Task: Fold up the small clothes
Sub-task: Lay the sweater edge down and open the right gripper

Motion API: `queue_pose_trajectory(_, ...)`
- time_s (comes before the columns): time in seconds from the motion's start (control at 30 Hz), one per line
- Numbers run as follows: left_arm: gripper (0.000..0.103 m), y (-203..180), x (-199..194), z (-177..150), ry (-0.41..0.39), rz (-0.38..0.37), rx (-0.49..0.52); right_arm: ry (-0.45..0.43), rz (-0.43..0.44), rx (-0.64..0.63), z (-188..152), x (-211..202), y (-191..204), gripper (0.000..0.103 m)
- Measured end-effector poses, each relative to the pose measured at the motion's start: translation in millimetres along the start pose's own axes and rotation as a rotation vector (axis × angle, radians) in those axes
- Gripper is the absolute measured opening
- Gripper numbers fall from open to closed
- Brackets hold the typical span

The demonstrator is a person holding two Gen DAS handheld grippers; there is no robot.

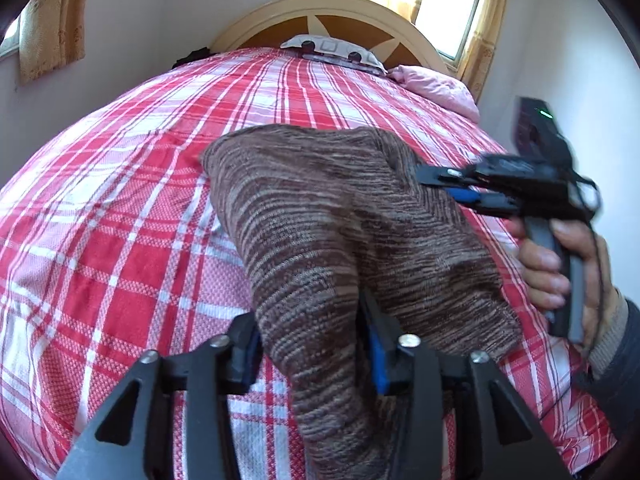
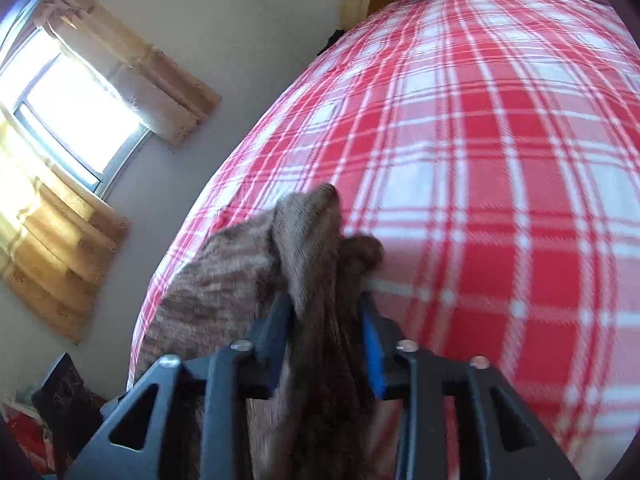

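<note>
- Nearest in the left wrist view, the left claw (image 1: 312, 344) straddles the near end of a brown-and-tan striped knit garment (image 1: 344, 224). Its pads stand apart with the cloth loose between them, so it reads as released rather than pinching.
- In its own view the right claw (image 2: 326, 336) likewise has a bunched fold of that garment (image 2: 308, 248) between its pads. The picture is blurred there, and it probably is not pressing the cloth. From the left wrist view its tips sit at the garment's right edge.
- A hand (image 1: 560, 264) in a dark sleeve grips the right claw's handle.
- The garment lies spread on the red-and-white plaid bedcover (image 1: 120, 208), near the foot of the bed, rumpled with a ridge down its middle.
- Judged by its drape, the knit is soft, light and limp. It will sag between two holds and stretch if tugged. It has a rough, unslippery weave and nothing to break. Corners or hem edges, one per claw, look like the best holds.
- Farther off lie a white patterned pillow (image 1: 332, 50) and a pink pillow (image 1: 436, 88), against a curved wooden headboard (image 1: 320, 8).
- Count: one garment, two claws, two pillows, one bed.
</note>
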State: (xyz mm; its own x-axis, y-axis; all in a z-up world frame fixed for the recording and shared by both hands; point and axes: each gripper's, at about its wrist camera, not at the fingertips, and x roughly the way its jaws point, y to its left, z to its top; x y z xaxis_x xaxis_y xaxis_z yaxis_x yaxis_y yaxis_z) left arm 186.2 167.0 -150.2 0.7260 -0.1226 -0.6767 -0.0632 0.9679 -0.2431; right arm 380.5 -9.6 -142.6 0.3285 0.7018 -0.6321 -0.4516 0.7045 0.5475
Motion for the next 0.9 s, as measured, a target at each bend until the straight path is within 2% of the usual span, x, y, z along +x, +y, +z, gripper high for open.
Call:
queue_pose_trajectory(0.03,0.061,1.9,0.0,-0.8,-0.002,0.005,-0.009,-0.011,0.010,-0.011,-6.5,-11.1,1.0,0.036)
queue_pose_trajectory(0.1,0.063,7.1,1.1,-4.2,-0.006,0.009,-0.037,-0.033,0.052,-0.037,-22.0,-34.9,5.7,0.036)
queue_pose_trajectory(0.13,0.068,8.9,2.7,-5.4,-0.002,0.011,-0.050,-0.039,0.076,-0.054,-31.5,-46.4,10.3,0.036)
queue_pose_trajectory(0.23,0.071,11.3,3.5,-9.6,-0.009,0.023,-0.083,0.029,0.150,-0.068,-53.3,-52.3,21.8,0.036)
queue_pose_trajectory(0.27,0.071,9.7,2.2,-10.3,-0.009,0.029,-0.079,0.051,0.144,-0.069,-58.2,-49.9,24.7,0.036)
queue_pose_trajectory(0.33,0.071,7.0,1.2,-12.5,-0.002,0.031,-0.074,0.082,0.070,-0.093,-70.3,-42.0,30.5,0.035)
queue_pose_trajectory(0.37,0.071,5.8,0.9,-12.9,0.001,0.029,-0.072,0.095,0.046,-0.106,-75.1,-37.8,32.4,0.023)
queue_pose_trajectory(0.43,0.071,1.2,-1.4,-15.1,0.010,0.024,-0.063,0.092,-0.001,-0.120,-81.5,-35.7,34.5,0.013)
queue_pose_trajectory(0.5,0.071,-2.8,-1.9,-16.2,0.022,0.018,-0.052,0.077,0.000,-0.097,-81.5,-42.2,33.3,0.011)
queue_pose_trajectory(0.53,0.074,-4.4,-1.9,-16.8,0.025,0.014,-0.047,0.061,-0.010,-0.095,-80.4,-48.0,34.2,0.010)
queue_pose_trajectory(0.67,0.077,-13.4,-0.1,-19.1,0.035,0.041,-0.007,0.043,-0.074,-0.124,-74.3,-60.4,38.3,0.011)
queue_pose_trajectory(0.73,0.077,-16.0,-0.1,-19.7,0.036,0.066,0.018,0.050,-0.103,-0.135,-75.8,-58.2,36.9,0.013)
queue_pose_trajectory(0.8,0.077,-14.9,-0.1,-20.3,0.037,0.087,0.029,0.068,-0.100,-0.124,-84.4,-57.8,35.1,0.029)
queue_pose_trajectory(0.83,0.077,-13.1,-0.3,-20.6,0.038,0.088,0.026,0.081,-0.085,-0.120,-92.2,-59.1,36.1,0.047)
queue_pose_trajectory(0.87,0.077,-10.7,-0.7,-21.0,0.037,0.080,0.018,0.083,-0.068,-0.123,-99.3,-60.3,37.4,0.052)
queue_pose_trajectory(0.9,0.077,-9.2,-0.4,-20.8,0.039,0.076,0.012,0.086,-0.048,-0.136,-109.0,-62.7,41.0,0.052)
